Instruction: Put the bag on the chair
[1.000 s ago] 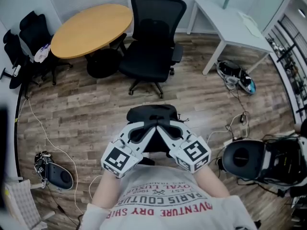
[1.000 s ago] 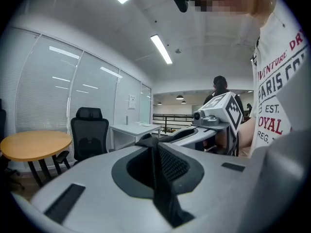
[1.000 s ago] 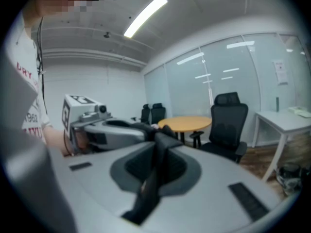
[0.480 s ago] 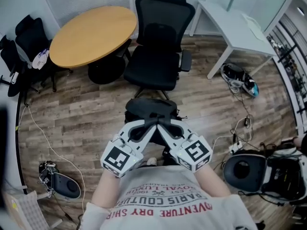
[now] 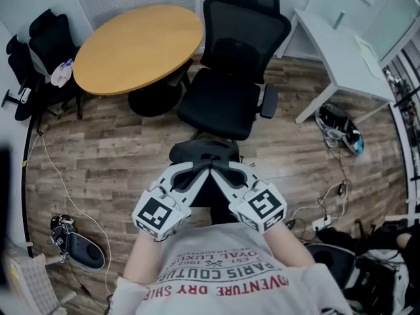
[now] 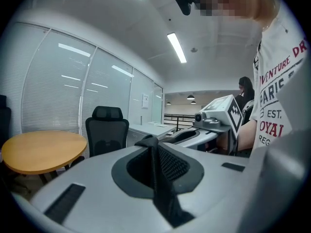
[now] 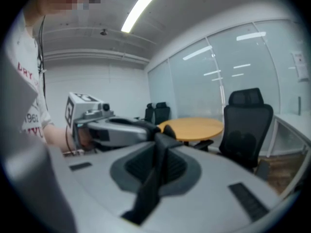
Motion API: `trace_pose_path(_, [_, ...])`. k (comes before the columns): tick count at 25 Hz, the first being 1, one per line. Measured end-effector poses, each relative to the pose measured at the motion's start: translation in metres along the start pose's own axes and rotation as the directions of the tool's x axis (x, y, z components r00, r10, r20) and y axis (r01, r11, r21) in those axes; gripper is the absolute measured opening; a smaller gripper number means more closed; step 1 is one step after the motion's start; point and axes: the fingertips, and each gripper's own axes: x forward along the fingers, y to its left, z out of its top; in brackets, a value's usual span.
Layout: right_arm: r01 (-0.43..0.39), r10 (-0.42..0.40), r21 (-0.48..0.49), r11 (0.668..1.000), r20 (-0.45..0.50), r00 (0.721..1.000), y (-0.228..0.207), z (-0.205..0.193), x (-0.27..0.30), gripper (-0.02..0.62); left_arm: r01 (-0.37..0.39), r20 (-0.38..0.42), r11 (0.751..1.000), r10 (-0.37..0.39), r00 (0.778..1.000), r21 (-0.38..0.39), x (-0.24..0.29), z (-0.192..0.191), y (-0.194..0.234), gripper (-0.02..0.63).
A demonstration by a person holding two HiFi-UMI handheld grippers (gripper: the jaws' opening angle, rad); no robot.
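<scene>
Left gripper (image 6: 154, 147): its jaws are pinching shut on a thin black strap (image 6: 164, 198), which is running up between the pads and out past the tips.
Right gripper (image 7: 160, 143): its jaws are likewise clamping on a black band (image 7: 145, 194), which is standing edge-on between the pads.
Gripper pose: both are meeting tip to tip, angling inward toward each other.
Bag (image 5: 203, 151): black, it is hanging directly at and under the two sets of jaw tips, off the floor and short of the seat.
Office chair (image 5: 223, 104): black, it is standing just beyond the jaw tips, its seat facing them.
Round wooden table (image 5: 134, 44): it is sitting farther out, ahead and left of the left jaws.
</scene>
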Motion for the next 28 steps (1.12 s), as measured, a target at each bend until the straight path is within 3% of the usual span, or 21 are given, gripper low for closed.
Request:
trace_pose_path(9, [-0.089,0.088,-0.041,0.995,-0.022,0.996,-0.092,0.02,0.038,0.044,-0.047,-0.014,0.999,0.047,0.999,0.007,0.081,0.012,0.069,0.051])
trace_pose_path(16, [-0.062,0.061,-0.035,0.997,-0.017,0.998,-0.164,0.038,0.059,0.044,-0.044,-0.04,0.999,0.045,0.998,0.014,0.142,0.026,0.112,0.051])
trace_pose_path(20, [-0.026,0.026,-0.028,0.999,-0.005,1.0,-0.204,0.046,0.074,0.044,-0.017,-0.027,1.0,0.017,0.999,0.01,0.177,0.034,0.139,0.051])
trace_pose_path(28, [0.063,-0.063,0.004,0.998,-0.012,0.998,-0.291,0.06,0.116,0.044,0.113,-0.054,0.993,-0.113,0.992,0.014,0.253,0.042,0.205,0.051])
